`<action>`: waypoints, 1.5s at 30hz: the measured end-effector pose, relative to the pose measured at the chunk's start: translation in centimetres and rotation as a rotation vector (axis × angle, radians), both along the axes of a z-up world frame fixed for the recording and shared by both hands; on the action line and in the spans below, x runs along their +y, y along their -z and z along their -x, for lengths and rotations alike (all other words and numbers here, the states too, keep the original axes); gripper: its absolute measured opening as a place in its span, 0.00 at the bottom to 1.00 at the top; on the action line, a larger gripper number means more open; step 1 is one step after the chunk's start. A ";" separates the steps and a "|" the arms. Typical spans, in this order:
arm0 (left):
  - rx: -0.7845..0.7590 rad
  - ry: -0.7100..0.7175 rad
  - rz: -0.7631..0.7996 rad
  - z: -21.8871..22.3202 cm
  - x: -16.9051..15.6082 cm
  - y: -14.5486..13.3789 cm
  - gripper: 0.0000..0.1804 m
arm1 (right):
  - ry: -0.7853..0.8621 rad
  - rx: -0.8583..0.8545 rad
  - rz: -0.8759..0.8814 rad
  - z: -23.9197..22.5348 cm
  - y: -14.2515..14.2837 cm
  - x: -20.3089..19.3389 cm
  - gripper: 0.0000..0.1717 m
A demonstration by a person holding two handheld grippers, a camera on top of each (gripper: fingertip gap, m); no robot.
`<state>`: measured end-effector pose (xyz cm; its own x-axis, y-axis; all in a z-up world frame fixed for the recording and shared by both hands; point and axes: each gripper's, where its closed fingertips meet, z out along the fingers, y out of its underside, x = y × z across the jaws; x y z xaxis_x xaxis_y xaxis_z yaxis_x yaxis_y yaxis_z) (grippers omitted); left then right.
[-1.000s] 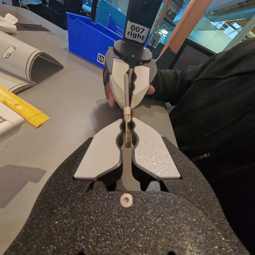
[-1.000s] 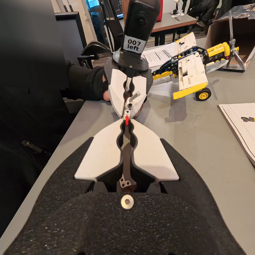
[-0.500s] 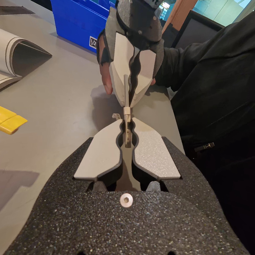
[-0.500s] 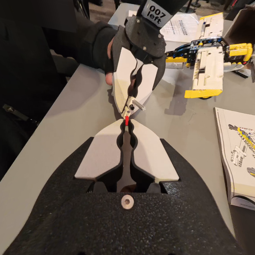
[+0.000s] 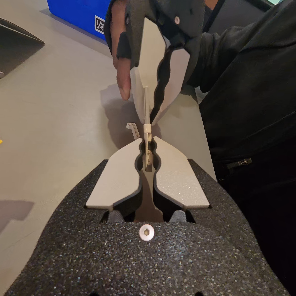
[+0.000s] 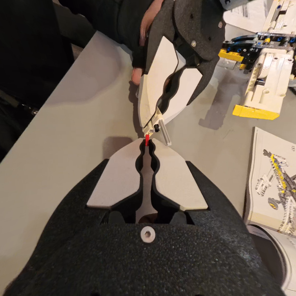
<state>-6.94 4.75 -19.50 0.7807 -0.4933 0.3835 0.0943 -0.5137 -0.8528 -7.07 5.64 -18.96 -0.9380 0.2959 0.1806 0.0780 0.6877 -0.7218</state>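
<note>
In the left wrist view my left gripper (image 5: pixel 148 141) is shut on a white holed beam (image 5: pixel 148 153). A thin grey axle (image 5: pixel 146 105) rises from the beam's tip. My right gripper (image 5: pixel 148 123) points down at that tip. In the right wrist view my right gripper (image 6: pixel 146 141) is shut on a short red pin (image 6: pixel 146 141). The pin's far end meets the end of the white beam (image 6: pixel 154 124) held by the left gripper (image 6: pixel 148 129). The beam also carries a black pin (image 6: pixel 156 126) and the grey axle (image 6: pixel 165 134). Both grippers hang just above the grey table (image 5: pixel 56 104).
A small white L-shaped beam (image 5: pixel 133 129) lies on the table by my left fingertips. A blue bin (image 5: pixel 76 14) stands behind. A yellow and white brick model (image 6: pixel 264 76) and an instruction booklet (image 6: pixel 272 168) lie to the right. A person in black (image 5: pixel 256 112) is at the table's edge. My two grippers' fingertips are within a few centimetres of each other.
Both grippers have tilted down towards the table and drawn closer, tip to tip. The red pin stays at the beam's end. Both grasps are unchanged. The small L-shaped beam has come into view.
</note>
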 end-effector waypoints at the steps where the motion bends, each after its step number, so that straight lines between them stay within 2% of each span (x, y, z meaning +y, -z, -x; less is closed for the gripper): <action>1: -0.007 -0.001 0.006 0.0 0.0 0.0 0.04 | -0.007 0.027 -0.016 0.0 0.0 0.0 0.02; 6: -0.024 0.004 0.017 0.0 -0.1 0.0 0.04 | -0.037 0.118 -0.076 0.1 0.1 -0.2 0.02; 22: 0.008 -0.003 0.026 0.0 0.1 0.4 0.04 | -0.010 -0.007 0.034 0.2 0.4 -0.6 0.02; 29: -0.019 -0.040 -0.003 0.5 0.2 -0.1 0.04 | 0.068 0.037 0.091 1.0 0.0 -0.2 0.05; 34: -0.095 -0.135 -0.062 2.1 0.6 -1.4 0.04 | 0.186 0.172 0.127 2.3 -0.5 1.2 0.18; 38: -0.231 -0.225 -0.119 3.7 1.0 -3.0 0.04 | 0.305 0.415 0.189 3.6 -2.2 1.1 0.22; 43: -0.343 -0.246 -0.149 3.9 1.2 -4.0 0.04 | 0.378 0.643 0.115 4.5 -3.2 0.2 0.29; 45: -0.374 -0.248 -0.161 4.0 1.1 -4.3 0.04 | 0.386 0.679 0.095 4.7 -3.2 -0.2 0.32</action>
<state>-10.90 5.90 -15.22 0.7057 -0.3858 0.5942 0.5127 -0.3008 -0.8042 -11.77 5.45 -15.75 -0.4586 0.6215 0.6351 -0.1803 0.6348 -0.7514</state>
